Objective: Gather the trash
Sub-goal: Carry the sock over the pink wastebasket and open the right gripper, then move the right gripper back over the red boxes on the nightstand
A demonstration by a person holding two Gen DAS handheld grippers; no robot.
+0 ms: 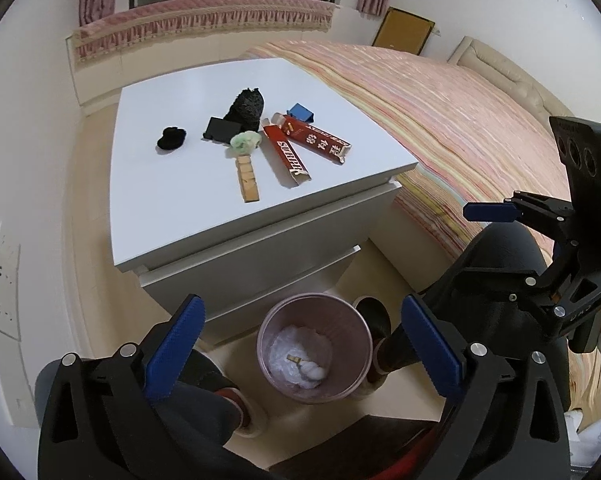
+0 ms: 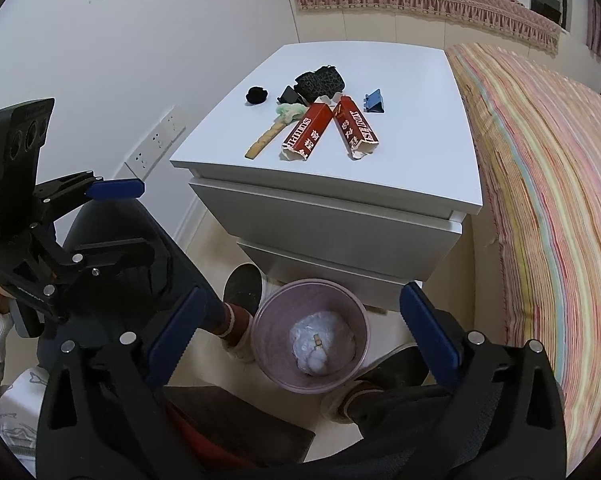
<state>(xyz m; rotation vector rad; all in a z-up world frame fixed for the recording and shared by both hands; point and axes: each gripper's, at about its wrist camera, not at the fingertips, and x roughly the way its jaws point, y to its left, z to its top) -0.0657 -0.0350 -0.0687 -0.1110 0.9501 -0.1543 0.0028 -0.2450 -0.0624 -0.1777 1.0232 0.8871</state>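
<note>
A pink bin (image 1: 314, 346) (image 2: 310, 336) stands on the floor before a white nightstand (image 1: 188, 216) (image 2: 400, 176); it holds white crumpled trash and a small tan piece. On the nightstand lie two red cartons (image 1: 286, 154) (image 1: 320, 140) (image 2: 306, 132) (image 2: 356, 126), a wooden strip (image 1: 247, 178) (image 2: 265, 140), a green wad (image 1: 245, 140) (image 2: 290, 111), a black mesh bundle (image 1: 246, 108) (image 2: 320, 78), a black puff (image 1: 171, 138) (image 2: 256, 95), a black box (image 1: 221, 129) and a blue clip (image 1: 300, 113) (image 2: 374, 101). My left gripper (image 1: 304, 348) and right gripper (image 2: 300, 332) hang open and empty above the bin.
A bed with a striped cover (image 1: 452, 120) (image 2: 540, 200) runs along the nightstand's right. A white wall with sockets (image 1: 4, 280) (image 2: 156, 140) is on the left. The person's legs and slippered feet (image 1: 374, 312) (image 2: 242, 286) flank the bin.
</note>
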